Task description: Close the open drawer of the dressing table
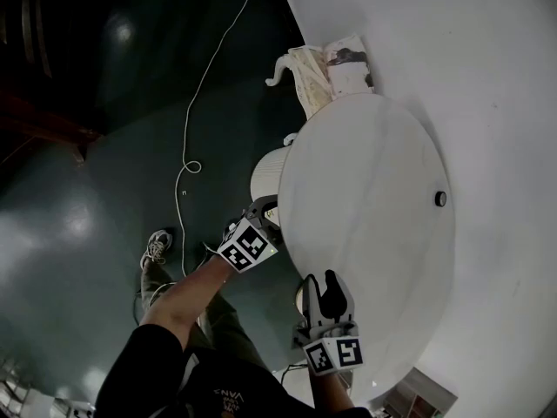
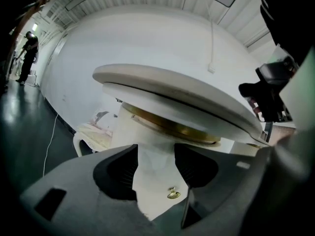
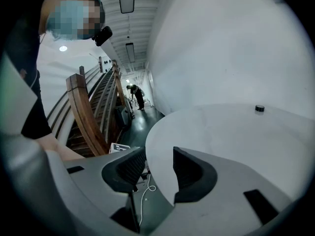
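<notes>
Biggest worry for me is the round top of the dressing table point(image 1: 374, 207). It overhangs a lot, and the left gripper point(image 2: 155, 166) sits right under that lip, so a push that drifts upward would probably knock the rim instead of the drawer. The drawer point(image 2: 153, 183) is under the top on the person's left side, with its curved white front right ahead of that gripper. It looks to stick out past the edge, so I'd call it not closed yet. That front is smooth and rounded, so the jaw tips could skid sideways if the push isn't square. The left jaws stand wide apart with nothing clamped, and the little brass knob point(image 2: 173, 193) shows low in the gap, which looks easy to snag. The right gripper point(image 3: 158, 167) hovers at the near rim of the top, jaws apart and empty.

Materials: dark glossy floor point(image 1: 78, 198), a matte white top like a big flat disc, a dull gold band point(image 2: 170, 128) under it, a thin white cable point(image 1: 185, 129) looping across the floor, and a tiny dark cap point(image 1: 441, 198) sitting on the top
</notes>
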The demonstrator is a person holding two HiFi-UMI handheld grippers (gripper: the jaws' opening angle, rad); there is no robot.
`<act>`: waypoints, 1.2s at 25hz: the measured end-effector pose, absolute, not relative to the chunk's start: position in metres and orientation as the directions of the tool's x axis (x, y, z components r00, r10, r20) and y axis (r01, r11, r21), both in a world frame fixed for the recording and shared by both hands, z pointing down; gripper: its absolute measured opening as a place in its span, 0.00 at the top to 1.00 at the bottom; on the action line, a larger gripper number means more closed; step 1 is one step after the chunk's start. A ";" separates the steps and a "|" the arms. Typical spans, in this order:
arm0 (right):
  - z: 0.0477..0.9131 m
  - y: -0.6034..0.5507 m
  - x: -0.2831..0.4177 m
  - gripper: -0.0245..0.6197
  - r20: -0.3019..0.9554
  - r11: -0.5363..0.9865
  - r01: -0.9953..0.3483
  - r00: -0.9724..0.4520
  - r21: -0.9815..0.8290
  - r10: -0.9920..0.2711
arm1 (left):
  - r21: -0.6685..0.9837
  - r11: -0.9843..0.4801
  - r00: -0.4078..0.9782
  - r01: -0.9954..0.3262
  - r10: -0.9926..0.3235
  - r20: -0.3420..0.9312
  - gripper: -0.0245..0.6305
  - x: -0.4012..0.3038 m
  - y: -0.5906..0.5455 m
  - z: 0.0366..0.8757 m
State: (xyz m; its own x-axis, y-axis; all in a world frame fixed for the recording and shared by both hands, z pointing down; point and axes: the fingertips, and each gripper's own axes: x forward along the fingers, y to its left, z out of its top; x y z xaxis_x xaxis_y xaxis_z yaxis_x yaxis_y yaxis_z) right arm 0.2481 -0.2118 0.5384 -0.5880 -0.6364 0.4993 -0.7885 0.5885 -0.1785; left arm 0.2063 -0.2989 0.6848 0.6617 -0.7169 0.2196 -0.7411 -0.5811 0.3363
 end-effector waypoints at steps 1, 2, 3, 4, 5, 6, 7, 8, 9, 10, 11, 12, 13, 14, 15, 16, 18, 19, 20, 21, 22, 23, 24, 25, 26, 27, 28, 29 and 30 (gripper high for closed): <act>0.539 -0.211 0.247 0.68 0.500 0.586 -0.790 -0.587 -0.180 -0.637 | 0.333 -0.584 0.663 -0.740 -0.716 0.217 0.61 0.205 -0.300 0.683; 0.540 -0.210 0.246 0.68 0.499 0.584 -0.792 -0.585 -0.180 -0.639 | 0.332 -0.587 0.665 -0.738 -0.714 0.218 0.60 0.204 -0.300 0.683; 0.540 -0.209 0.245 0.68 0.498 0.582 -0.793 -0.584 -0.180 -0.641 | 0.330 -0.590 0.668 -0.737 -0.711 0.221 0.60 0.204 -0.299 0.684; 0.540 -0.208 0.244 0.68 0.496 0.579 -0.795 -0.582 -0.180 -0.644 | 0.321 -0.594 0.669 -0.737 -0.708 0.227 0.59 0.204 -0.299 0.685; 0.540 -0.208 0.242 0.68 0.494 0.576 -0.797 -0.580 -0.181 -0.647 | 0.305 -0.600 0.669 -0.740 -0.706 0.234 0.60 0.204 -0.298 0.686; 0.540 -0.207 0.241 0.68 0.492 0.572 -0.799 -0.578 -0.183 -0.650 | 0.282 -0.608 0.668 -0.742 -0.703 0.242 0.60 0.203 -0.297 0.686; 0.538 -0.207 0.240 0.68 0.490 0.568 -0.802 -0.576 -0.184 -0.654 | 0.263 -0.616 0.669 -0.743 -0.700 0.250 0.60 0.203 -0.296 0.686; 0.537 -0.206 0.240 0.68 0.488 0.563 -0.805 -0.573 -0.186 -0.658 | 0.253 -0.622 0.671 -0.742 -0.695 0.259 0.60 0.202 -0.294 0.688; 0.535 -0.206 0.240 0.68 0.486 0.557 -0.809 -0.569 -0.186 -0.664 | 0.251 -0.625 0.673 -0.739 -0.689 0.268 0.60 0.200 -0.292 0.689; 0.532 -0.205 0.240 0.68 0.483 0.551 -0.813 -0.564 -0.186 -0.670 | 0.253 -0.626 0.675 -0.738 -0.683 0.278 0.60 0.198 -0.290 0.691; 0.530 -0.205 0.240 0.68 0.480 0.544 -0.818 -0.559 -0.186 -0.676 | 0.255 -0.626 0.676 -0.737 -0.679 0.287 0.60 0.195 -0.287 0.692; 0.528 -0.204 0.240 0.68 0.477 0.537 -0.823 -0.554 -0.186 -0.683 | 0.256 -0.627 0.677 -0.736 -0.675 0.295 0.60 0.191 -0.285 0.692; 0.527 -0.203 0.239 0.68 0.475 0.529 -0.828 -0.548 -0.187 -0.689 | 0.256 -0.627 0.677 -0.736 -0.671 0.303 0.60 0.187 -0.282 0.692; 0.526 -0.202 0.239 0.68 0.474 0.521 -0.833 -0.541 -0.188 -0.695 | 0.255 -0.628 0.677 -0.736 -0.667 0.312 0.60 0.182 -0.279 0.692; 0.524 -0.201 0.239 0.68 0.472 0.512 -0.838 -0.535 -0.189 -0.701 | 0.250 -0.629 0.676 -0.736 -0.663 0.323 0.60 0.178 -0.276 0.692; 0.523 -0.200 0.239 0.68 0.470 0.503 -0.843 -0.528 -0.190 -0.708 | 0.245 -0.629 0.673 -0.738 -0.660 0.333 0.60 0.174 -0.272 0.691; 0.520 -0.197 0.238 0.68 0.465 0.482 -0.855 -0.511 -0.191 -0.723 | 0.236 -0.627 0.667 -0.743 -0.658 0.350 0.60 0.163 -0.266 0.689; 0.518 -0.196 0.237 0.68 0.461 0.470 -0.862 -0.502 -0.191 -0.732 | 0.233 -0.625 0.663 -0.745 -0.658 0.356 0.60 0.157 -0.263 0.687; 0.517 -0.195 0.236 0.68 0.455 0.458 -0.868 -0.492 -0.191 -0.742 | 0.232 -0.624 0.661 -0.747 -0.657 0.363 0.60 0.151 -0.259 0.685; 0.515 -0.193 0.234 0.68 0.450 0.447 -0.874 -0.483 -0.192 -0.752 | 0.231 -0.624 0.661 -0.746 -0.653 0.370 0.60 0.145 -0.255 0.684; 0.514 -0.192 0.232 0.68 0.445 0.435 -0.879 -0.474 -0.194 -0.760 | 0.232 -0.627 0.663 -0.744 -0.646 0.378 0.61 0.140 -0.250 0.683; 0.512 -0.190 0.229 0.68 0.442 0.423 -0.884 -0.466 -0.197 -0.767 | 0.232 -0.631 0.666 -0.740 -0.639 0.386 0.61 0.135 -0.245 0.681; 0.511 -0.188 0.227 0.68 0.438 0.413 -0.889 -0.458 -0.200 -0.774 | 0.229 -0.636 0.668 -0.736 -0.632 0.392 0.61 0.130 -0.240 0.678; 0.509 -0.186 0.226 0.69 0.433 0.402 -0.893 -0.450 -0.203 -0.781 | 0.225 -0.642 0.670 -0.733 -0.627 0.397 0.61 0.126 -0.236 0.673; 0.507 -0.184 0.224 0.69 0.428 0.391 -0.897 -0.442 -0.207 -0.788 | 0.219 -0.646 0.671 -0.731 -0.625 0.399 0.62 0.121 -0.232 0.667; 0.506 -0.181 0.223 0.69 0.424 0.379 -0.901 -0.433 -0.210 -0.796 | 0.215 -0.648 0.671 -0.731 -0.624 0.401 0.62 0.116 -0.228 0.661; 0.504 -0.178 0.222 0.69 0.420 0.368 -0.906 -0.424 -0.212 -0.802 | 0.212 -0.648 0.670 -0.731 -0.625 0.401 0.62 0.111 -0.224 0.655; 0.503 -0.174 0.221 0.69 0.416 0.357 -0.909 -0.416 -0.215 -0.809 | 0.206 -0.649 0.668 -0.732 -0.627 0.400 0.63 0.107 -0.220 0.649; 0.502 -0.171 0.219 0.69 0.411 0.346 -0.912 -0.408 -0.220 -0.815 | 0.198 -0.649 0.666 -0.734 -0.632 0.396 0.63 0.102 -0.216 0.643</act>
State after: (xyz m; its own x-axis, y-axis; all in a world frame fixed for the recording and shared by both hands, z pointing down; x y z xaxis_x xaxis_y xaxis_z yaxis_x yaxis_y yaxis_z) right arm 0.2187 -0.1706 0.5019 -0.4085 -0.8149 0.4112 -0.9120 0.3461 -0.2201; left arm 0.1018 -0.2160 0.6426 0.6658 -0.6325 0.3959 -0.7344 -0.6493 0.1978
